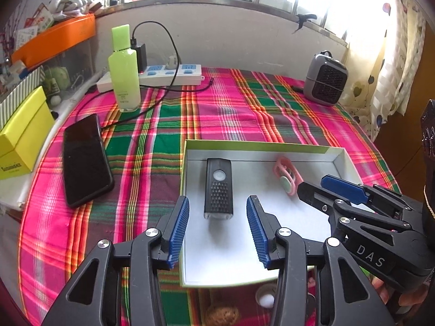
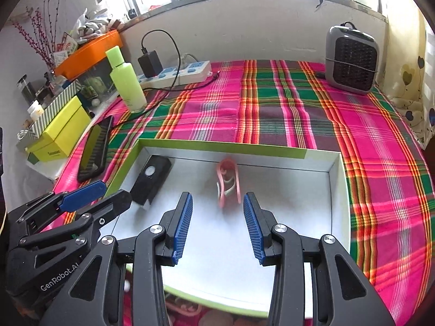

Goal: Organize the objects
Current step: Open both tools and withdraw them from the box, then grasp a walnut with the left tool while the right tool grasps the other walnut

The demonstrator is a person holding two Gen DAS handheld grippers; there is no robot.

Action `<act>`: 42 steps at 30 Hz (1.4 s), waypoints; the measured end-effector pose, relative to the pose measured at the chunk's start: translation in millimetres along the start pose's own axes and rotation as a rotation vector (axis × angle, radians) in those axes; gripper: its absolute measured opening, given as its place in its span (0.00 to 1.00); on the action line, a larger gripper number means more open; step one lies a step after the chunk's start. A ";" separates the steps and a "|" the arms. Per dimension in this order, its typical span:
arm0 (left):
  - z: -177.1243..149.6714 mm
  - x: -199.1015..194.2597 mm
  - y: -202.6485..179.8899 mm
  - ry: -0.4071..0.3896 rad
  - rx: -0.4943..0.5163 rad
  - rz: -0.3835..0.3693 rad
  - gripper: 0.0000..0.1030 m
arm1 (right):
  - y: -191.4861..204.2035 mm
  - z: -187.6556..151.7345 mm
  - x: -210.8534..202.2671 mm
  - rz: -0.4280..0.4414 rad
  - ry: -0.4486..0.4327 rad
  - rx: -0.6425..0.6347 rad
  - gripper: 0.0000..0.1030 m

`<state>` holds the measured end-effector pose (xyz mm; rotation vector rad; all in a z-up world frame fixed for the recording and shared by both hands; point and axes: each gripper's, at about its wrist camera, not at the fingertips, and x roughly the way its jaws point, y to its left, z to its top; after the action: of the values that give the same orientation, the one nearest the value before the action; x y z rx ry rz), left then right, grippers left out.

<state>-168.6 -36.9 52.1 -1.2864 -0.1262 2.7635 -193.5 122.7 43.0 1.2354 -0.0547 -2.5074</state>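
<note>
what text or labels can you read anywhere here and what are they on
"DAS": white letters on the black body of the right gripper, seen from the left wrist view.
"GenRobot.AI": white letters on the black body of the left gripper, seen from the right wrist view.
Yellow box: dark print low on its front, too blurred to read.
Green bottle: small print near its base, too small to read.
Cards beside the orange bin: unreadable.

A: The plaid cloth (image 1: 217, 114) on the worktop looks woven and matt. And the shallow box (image 1: 337, 160)?

B: Smooth white card inside. The black light (image 1: 218, 187) in it, at ten o'clock, is matt plastic, knobbly over its lower half.

A: The phone (image 1: 84, 160)?

B: Glossy glass. The left gripper (image 1: 217, 226) has ribbed blue pads.
</note>
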 end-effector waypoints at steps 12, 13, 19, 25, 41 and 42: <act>-25.6 -35.1 -4.2 -0.062 0.018 0.026 0.43 | 9.4 -26.1 -29.8 -0.016 -0.041 -0.035 0.39; -28.0 -37.0 -4.6 -0.066 0.021 0.027 0.43 | 10.4 -28.2 -31.8 -0.019 -0.043 -0.040 0.39; -41.0 -46.4 -4.5 -0.067 0.021 0.015 0.44 | 12.1 -41.6 -47.8 -0.010 -0.070 -0.042 0.39; -54.8 -55.2 4.3 -0.072 -0.017 -0.021 0.45 | 8.3 -57.8 -62.7 -0.027 -0.088 -0.043 0.39; -86.1 -44.1 14.4 -0.016 -0.060 -0.102 0.48 | -26.0 -103.7 -88.5 -0.061 -0.119 0.019 0.39; -87.8 -41.8 13.9 -0.011 -0.060 -0.100 0.48 | -28.0 -105.2 -88.6 -0.068 -0.118 0.024 0.39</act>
<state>-75.1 -52.4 25.8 -1.2423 -0.2685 2.7021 -70.1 189.6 40.2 1.1150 -0.0728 -2.6434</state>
